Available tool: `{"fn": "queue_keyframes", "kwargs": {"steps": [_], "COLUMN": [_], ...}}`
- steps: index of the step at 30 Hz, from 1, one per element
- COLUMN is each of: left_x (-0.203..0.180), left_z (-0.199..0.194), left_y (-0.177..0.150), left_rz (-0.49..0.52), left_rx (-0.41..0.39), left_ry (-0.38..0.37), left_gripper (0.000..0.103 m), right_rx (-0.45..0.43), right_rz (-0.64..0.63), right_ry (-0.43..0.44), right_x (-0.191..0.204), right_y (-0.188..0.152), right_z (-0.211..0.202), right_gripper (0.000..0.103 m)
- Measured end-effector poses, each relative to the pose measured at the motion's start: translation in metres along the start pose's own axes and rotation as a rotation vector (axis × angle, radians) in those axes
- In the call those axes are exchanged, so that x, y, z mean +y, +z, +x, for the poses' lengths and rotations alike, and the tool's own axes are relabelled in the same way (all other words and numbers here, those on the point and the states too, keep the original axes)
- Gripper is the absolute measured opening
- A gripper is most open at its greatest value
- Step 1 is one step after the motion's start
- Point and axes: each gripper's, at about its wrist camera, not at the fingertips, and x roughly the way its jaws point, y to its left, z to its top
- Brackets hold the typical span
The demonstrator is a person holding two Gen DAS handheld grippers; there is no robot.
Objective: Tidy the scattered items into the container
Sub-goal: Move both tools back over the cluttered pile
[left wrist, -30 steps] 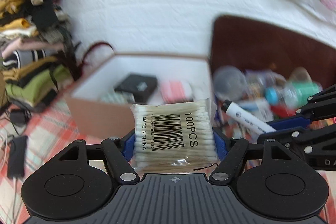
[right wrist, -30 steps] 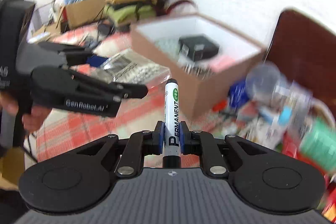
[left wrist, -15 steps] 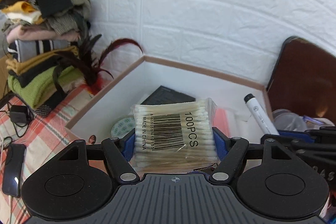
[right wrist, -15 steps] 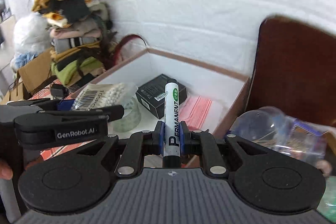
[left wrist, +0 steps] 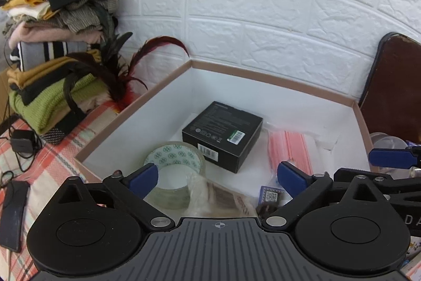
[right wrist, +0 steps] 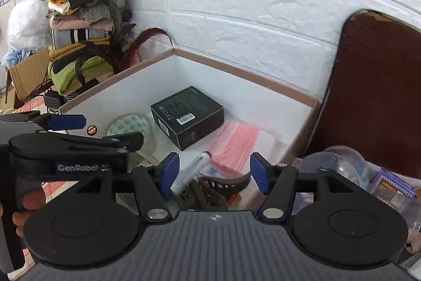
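The cardboard box (left wrist: 131, 107) with a white inside stands against the brick wall; it also shows in the right wrist view (right wrist: 244, 73). My left gripper (left wrist: 217, 175) is open above it; the cotton swab bag (left wrist: 223, 199) lies blurred in the box just below its fingers. My right gripper (right wrist: 214, 170) is open too; the white permanent marker (right wrist: 189, 171) lies tilted in the box beneath it. Inside are a black box (left wrist: 223, 133), a tape roll (left wrist: 173, 157), a pink packet (left wrist: 289, 152) and a dark hair clip (right wrist: 215, 186).
A stack of folded clothes (left wrist: 47, 44) with dark feathers (left wrist: 123, 70) stands left of the box. A brown chair back (right wrist: 381, 86) is on the right, with a clear plastic container (right wrist: 339, 165) and other clutter below it. A phone (left wrist: 13, 212) lies on the checked cloth.
Both grippers opened over the box. The swab bag dropped from the left gripper and the marker dropped from the right one into the box.
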Motion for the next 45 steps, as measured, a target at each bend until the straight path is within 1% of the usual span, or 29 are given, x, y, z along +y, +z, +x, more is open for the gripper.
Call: {"fn": "queue_keyframes", "kwargs": {"steps": [3, 4, 7, 10, 15, 20, 25, 28, 32, 34, 36, 40, 43, 45], "left_x": [-0.009, -0.012, -0.017, -0.024, -0.042, -0.069, -0.106, -0.129, -0.161, -0.176, -0.189, -0.210, -0.220, -0.222], "left_z": [-0.005, -0.008, -0.020, -0.035, -0.064, -0.096, -0.122, -0.129, -0.135, -0.134, -0.129, -0.115, -0.108, -0.106], "left_y": [-0.003, -0.004, -0.007, -0.007, -0.012, -0.032, -0.062, -0.082, -0.117, -0.137, -0.157, -0.193, -0.208, -0.212], "left_rz": [0.033, 0.043, 0.050, 0.056, 0.082, 0.112, 0.168, 0.204, 0.266, 0.298, 0.320, 0.347, 0.369, 0.385], "left_rx": [0.006, 0.003, -0.002, -0.010, -0.029, -0.033, -0.056, -0.040, -0.026, -0.017, 0.010, 0.091, 0.117, 0.108], "left_ry": [0.014, 0.023, 0.002, -0.020, -0.053, -0.111, -0.160, -0.205, -0.249, -0.285, -0.330, -0.406, -0.411, -0.400], "left_gripper": [0.103, 0.103, 0.103, 0.103, 0.103, 0.103, 0.103, 0.103, 0.103, 0.103, 0.103, 0.103, 0.103, 0.103], "right_rx": [0.006, 0.007, -0.001, -0.020, -0.042, -0.070, -0.084, -0.097, -0.113, -0.114, -0.113, -0.107, -0.106, -0.106], "right_rz": [-0.006, -0.013, -0.042, -0.058, -0.042, -0.051, -0.038, -0.011, 0.043, 0.072, 0.115, 0.208, 0.280, 0.307], "right_ry": [0.013, 0.008, -0.012, -0.015, -0.025, -0.052, -0.091, -0.115, -0.164, -0.194, -0.220, -0.266, -0.286, -0.304], "right_x": [0.000, 0.001, 0.002, 0.000, -0.007, -0.017, -0.031, -0.042, -0.057, -0.064, -0.073, -0.087, -0.098, -0.104], "right_y": [-0.003, -0.004, -0.007, -0.009, -0.016, -0.040, -0.079, -0.108, -0.157, -0.184, -0.211, -0.257, -0.280, -0.288], "right_z": [-0.007, -0.010, -0.022, -0.039, -0.071, -0.117, -0.156, -0.177, -0.200, -0.208, -0.215, -0.222, -0.223, -0.221], "right_gripper": [0.074, 0.079, 0.087, 0.090, 0.092, 0.097, 0.097, 0.098, 0.097, 0.098, 0.098, 0.098, 0.098, 0.098]}}
